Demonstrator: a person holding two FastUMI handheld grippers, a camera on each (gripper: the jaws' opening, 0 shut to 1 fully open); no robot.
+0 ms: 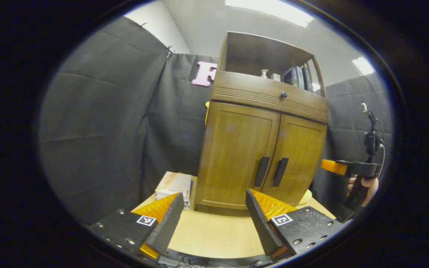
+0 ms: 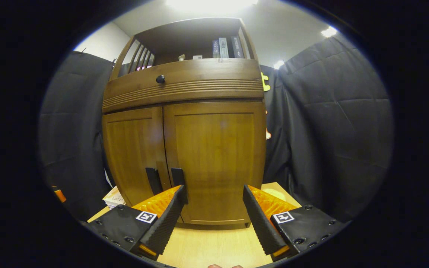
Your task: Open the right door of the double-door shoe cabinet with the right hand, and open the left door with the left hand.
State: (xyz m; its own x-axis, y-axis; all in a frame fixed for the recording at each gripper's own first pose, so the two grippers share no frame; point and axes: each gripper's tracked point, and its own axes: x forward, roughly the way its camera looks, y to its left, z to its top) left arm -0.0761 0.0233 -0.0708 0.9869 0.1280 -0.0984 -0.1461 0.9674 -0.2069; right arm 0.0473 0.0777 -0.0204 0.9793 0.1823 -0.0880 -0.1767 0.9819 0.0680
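Doors both closed on the shoe cabinet (image 2: pixel 184 149). My right gripper (image 2: pixel 212 208), fingers spread and empty, sits nearest the right door handle (image 2: pixel 177 176), an upright bar just up-left of it. My left gripper (image 1: pixel 214 212) hangs spread, farther back.

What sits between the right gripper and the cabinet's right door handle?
Nothing: in the right gripper view, just bare tabletop separates the open right gripper from the right door handle.

Book spines (image 2: pixel 225 47) too small
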